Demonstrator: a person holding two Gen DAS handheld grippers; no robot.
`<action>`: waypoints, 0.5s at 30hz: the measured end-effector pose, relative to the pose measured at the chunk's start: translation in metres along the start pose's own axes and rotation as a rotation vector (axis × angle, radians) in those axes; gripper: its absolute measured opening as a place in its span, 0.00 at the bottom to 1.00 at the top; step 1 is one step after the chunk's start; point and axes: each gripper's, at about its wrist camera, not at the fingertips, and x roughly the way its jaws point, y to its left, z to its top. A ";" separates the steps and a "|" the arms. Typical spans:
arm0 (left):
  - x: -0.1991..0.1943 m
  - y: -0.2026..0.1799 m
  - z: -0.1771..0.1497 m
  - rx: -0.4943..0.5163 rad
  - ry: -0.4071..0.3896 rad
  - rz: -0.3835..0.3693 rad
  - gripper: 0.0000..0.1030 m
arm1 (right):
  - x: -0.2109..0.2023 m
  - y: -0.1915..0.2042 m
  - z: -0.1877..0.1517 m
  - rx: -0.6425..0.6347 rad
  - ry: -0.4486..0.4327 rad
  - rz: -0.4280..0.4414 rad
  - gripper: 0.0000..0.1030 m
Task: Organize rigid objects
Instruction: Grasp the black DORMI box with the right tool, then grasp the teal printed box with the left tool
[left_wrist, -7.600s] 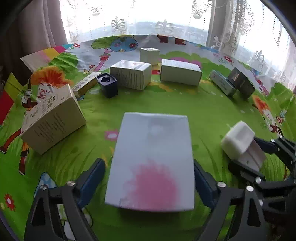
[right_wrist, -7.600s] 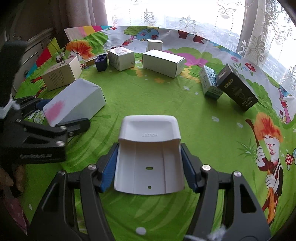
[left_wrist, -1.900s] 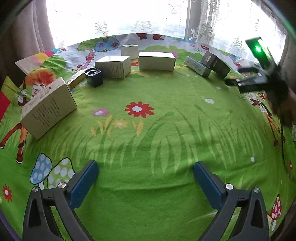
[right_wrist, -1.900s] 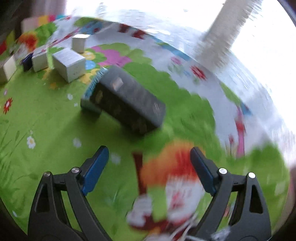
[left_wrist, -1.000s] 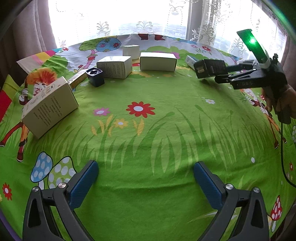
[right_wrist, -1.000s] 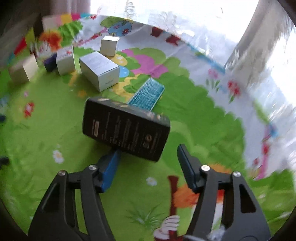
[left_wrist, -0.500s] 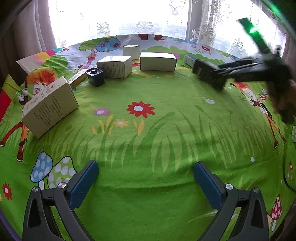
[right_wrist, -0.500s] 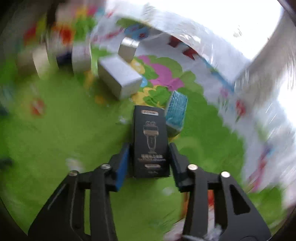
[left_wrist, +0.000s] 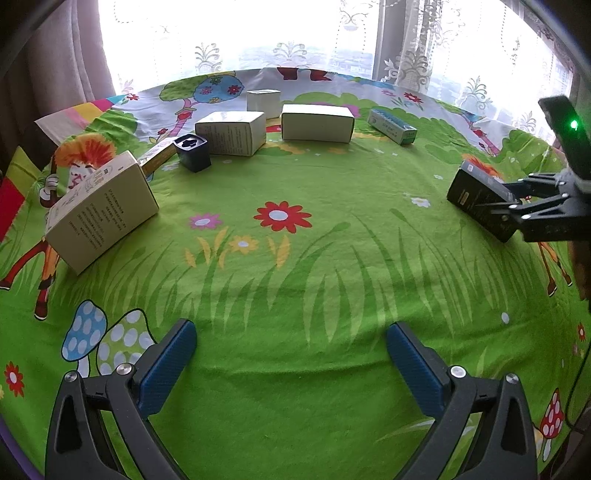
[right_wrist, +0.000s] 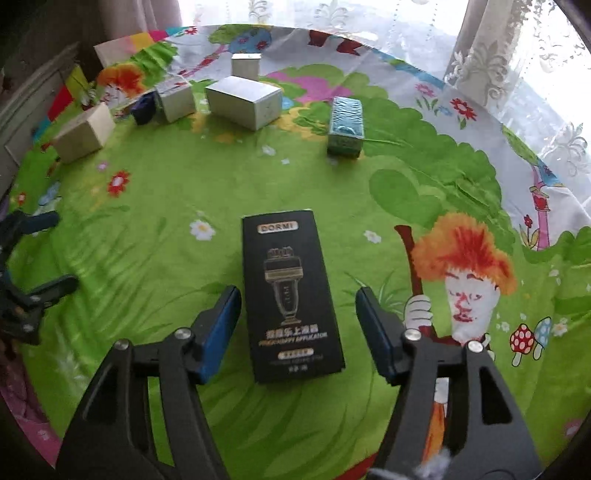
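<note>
Bright window (left_wrist: 258, 33), lace curtains (left_wrist: 424, 48)

Desk (left_wrist: 295, 280) draped in a bright green cartoon-print cloth (left_wrist: 332, 369) showing grass blades, a red flower (left_wrist: 282, 216), spotted mushrooms (left_wrist: 103, 339) and an orange-haired figure (right_wrist: 465, 273). Behind the far edge of the desk, white lace curtains (left_wrist: 443, 48) hang across a brightly lit window (left_wrist: 236, 33); a heavier brownish drape (left_wrist: 70, 55) hangs at the left. A dark wooden cabinet (right_wrist: 33, 99) stands beside the desk at left, only partly visible.
</note>
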 end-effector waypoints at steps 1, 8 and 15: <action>0.000 0.000 0.000 -0.001 0.001 0.000 1.00 | 0.002 0.000 -0.004 0.004 -0.008 -0.004 0.41; 0.016 -0.021 0.028 -0.043 0.131 0.020 1.00 | -0.012 -0.018 -0.030 0.106 -0.059 -0.177 0.41; 0.065 -0.094 0.095 -0.008 0.127 -0.081 1.00 | -0.022 -0.050 -0.051 0.230 -0.072 -0.237 0.41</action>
